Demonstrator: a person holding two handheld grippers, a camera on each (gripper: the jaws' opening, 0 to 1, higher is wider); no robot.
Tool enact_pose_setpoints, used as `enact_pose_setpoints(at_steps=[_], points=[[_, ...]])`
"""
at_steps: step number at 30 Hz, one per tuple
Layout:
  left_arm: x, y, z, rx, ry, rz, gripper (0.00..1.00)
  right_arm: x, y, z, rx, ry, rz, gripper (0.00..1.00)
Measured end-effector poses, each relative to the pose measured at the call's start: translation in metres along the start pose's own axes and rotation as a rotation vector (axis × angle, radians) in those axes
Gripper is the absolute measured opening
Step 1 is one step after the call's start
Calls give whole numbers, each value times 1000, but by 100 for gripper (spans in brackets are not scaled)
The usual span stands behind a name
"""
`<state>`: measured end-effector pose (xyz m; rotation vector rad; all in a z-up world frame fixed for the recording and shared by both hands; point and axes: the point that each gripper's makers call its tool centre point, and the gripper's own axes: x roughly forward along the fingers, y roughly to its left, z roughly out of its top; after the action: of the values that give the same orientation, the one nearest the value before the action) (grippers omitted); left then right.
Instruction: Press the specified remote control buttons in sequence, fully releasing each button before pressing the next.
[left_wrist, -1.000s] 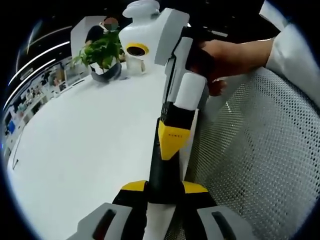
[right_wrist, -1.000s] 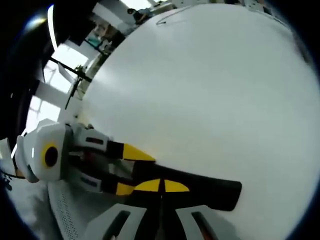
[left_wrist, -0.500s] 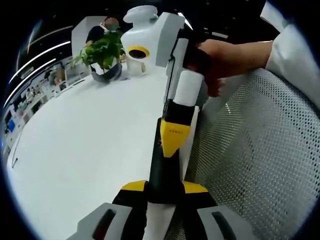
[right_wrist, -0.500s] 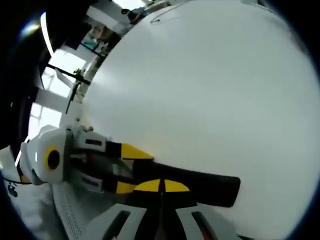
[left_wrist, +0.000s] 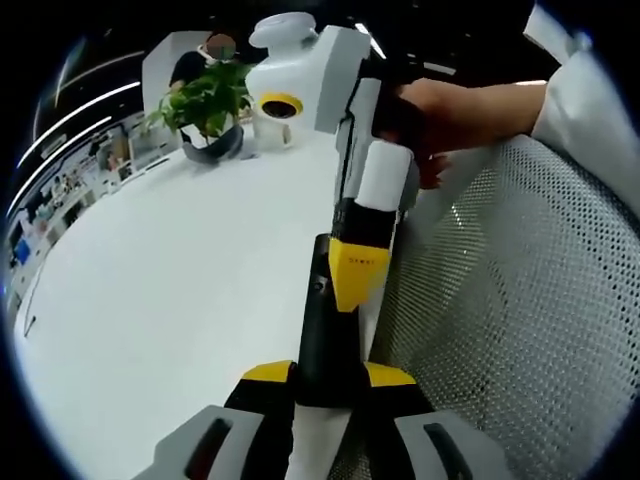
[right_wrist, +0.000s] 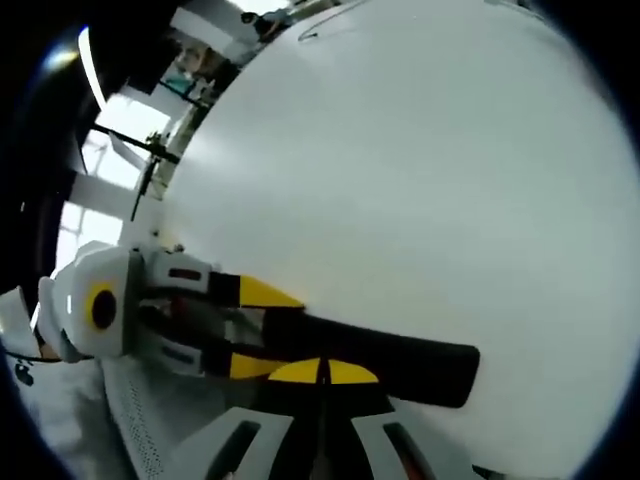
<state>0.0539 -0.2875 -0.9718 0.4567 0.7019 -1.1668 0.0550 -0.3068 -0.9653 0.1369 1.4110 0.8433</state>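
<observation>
The slim black plastic remote control (left_wrist: 328, 335) lies along the white table (left_wrist: 170, 300) beside a white mesh chair back (left_wrist: 520, 330), and looks light, rigid and smooth enough to skate unless gripped across its narrow sides near one end. The left gripper (left_wrist: 330, 385) has its yellow-tipped jaws clamped on the remote's near end, steadying it. The right gripper (left_wrist: 350, 300) comes in from above with jaws together, their yellow tip seemingly resting on the remote's face, though contact with a button is hard to confirm.
</observation>
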Motion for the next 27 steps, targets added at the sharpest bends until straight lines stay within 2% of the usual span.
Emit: enact_pose_setpoints(at_steps=[1,4,13,21,24,27], points=[[0,0,0,-14,1,-2,25,1,1,0,-26,3,-10,0],[0,1,1,-37,3,-7,25,1,2,0,-33,4,-6,0],[0,-1,0,26,-4,-15,24,0,1,1,20,4,15,0],[0,0,1,16,-4,-10,24,-4,-6,8,-12,-38,-38,0],[0,-1,0,20,-3,-8,24,-4,-6,8,-2,-39,-35,0],[1,0,0,19,-4,-8,24,-3,-5,8,-29,-39,-54,0]])
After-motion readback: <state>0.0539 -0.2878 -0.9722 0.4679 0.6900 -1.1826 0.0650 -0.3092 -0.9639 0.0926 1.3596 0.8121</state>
